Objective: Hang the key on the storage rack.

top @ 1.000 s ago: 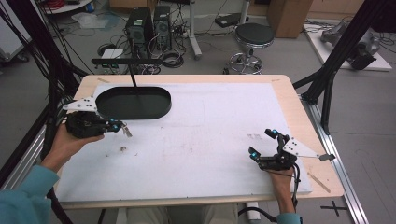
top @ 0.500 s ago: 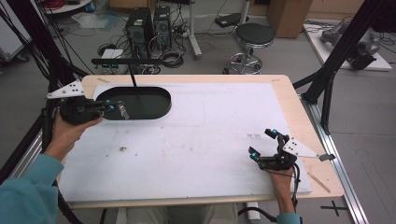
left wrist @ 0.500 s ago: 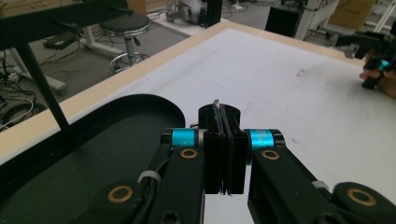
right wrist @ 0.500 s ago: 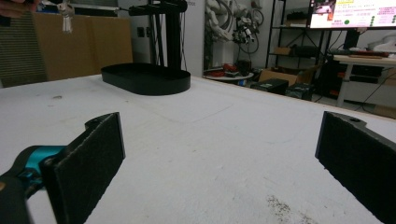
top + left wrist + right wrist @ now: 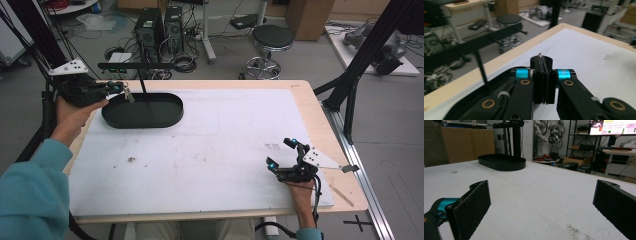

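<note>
Lifted and carried toward the far-left corner since the earlier frame: left claw [image 5: 119, 88], now above the black oval tray's [image 5: 142, 111] left end, clamped tight on a small thin thing [image 5: 128, 94], too small to name. Probably best lowered over the tray before releasing. Right claw [image 5: 284, 154] resting wide and empty on the worktop [image 5: 210, 150]

The shallow black oval plastic tray [image 5: 142, 111] sits on the white sheet [image 5: 225, 145] covering the wooden table [image 5: 320, 125], near its far left corner. A thin black T-shaped metal stand [image 5: 137, 70] rises from the tray. The left gripper [image 5: 116, 89] hangs above the tray's left end, at the table's left edge. The right gripper [image 5: 282, 155] rests on the sheet near the near right corner, well apart from the tray
</note>
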Demonstrator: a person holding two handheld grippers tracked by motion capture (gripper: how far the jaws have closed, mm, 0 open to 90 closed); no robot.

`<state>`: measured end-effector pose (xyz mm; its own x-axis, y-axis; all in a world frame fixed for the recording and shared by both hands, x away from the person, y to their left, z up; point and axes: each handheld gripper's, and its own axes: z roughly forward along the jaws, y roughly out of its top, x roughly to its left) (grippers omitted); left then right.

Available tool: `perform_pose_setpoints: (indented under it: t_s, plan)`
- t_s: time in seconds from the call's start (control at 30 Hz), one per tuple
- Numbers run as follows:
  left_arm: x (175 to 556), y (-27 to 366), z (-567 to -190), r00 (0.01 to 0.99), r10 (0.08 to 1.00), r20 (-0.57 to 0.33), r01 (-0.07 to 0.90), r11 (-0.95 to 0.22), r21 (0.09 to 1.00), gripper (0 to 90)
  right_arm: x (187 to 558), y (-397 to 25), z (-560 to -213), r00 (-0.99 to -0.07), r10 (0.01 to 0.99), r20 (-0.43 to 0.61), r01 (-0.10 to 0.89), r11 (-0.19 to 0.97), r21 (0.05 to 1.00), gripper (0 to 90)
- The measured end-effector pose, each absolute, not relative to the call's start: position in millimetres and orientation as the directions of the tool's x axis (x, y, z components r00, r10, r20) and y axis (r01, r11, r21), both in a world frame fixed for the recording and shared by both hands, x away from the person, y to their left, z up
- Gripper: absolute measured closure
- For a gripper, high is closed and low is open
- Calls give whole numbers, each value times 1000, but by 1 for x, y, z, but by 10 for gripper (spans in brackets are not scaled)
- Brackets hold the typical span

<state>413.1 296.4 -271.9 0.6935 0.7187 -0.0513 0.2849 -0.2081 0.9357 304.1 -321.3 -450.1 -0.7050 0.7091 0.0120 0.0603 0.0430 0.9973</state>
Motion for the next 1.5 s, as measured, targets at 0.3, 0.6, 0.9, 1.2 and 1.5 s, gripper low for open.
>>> perform_pose_setpoints:
  t_s: [0.3,0.6,0.9,1.2,1.5]
  plan:
    - [440,294,-273,623,781,-48,314,-193,930,884,304,-321,-450,-706,708,14,62,43,997,5]
    - [457,294,-286,561,826,-58,346,-171,922,883,304,-321,-450,-706,708,17,64,41,997,5]
    - [464,295,-292,524,850,-52,362,-166,917,883,305,-322,-450,-704,710,14,58,38,998,5]
    - [470,296,-296,499,865,-44,380,-173,909,883,305,-322,-450,-704,710,11,58,42,997,5]
    - [474,295,-300,482,876,-30,382,-179,907,883,305,-322,-450,-705,709,16,60,37,998,5]
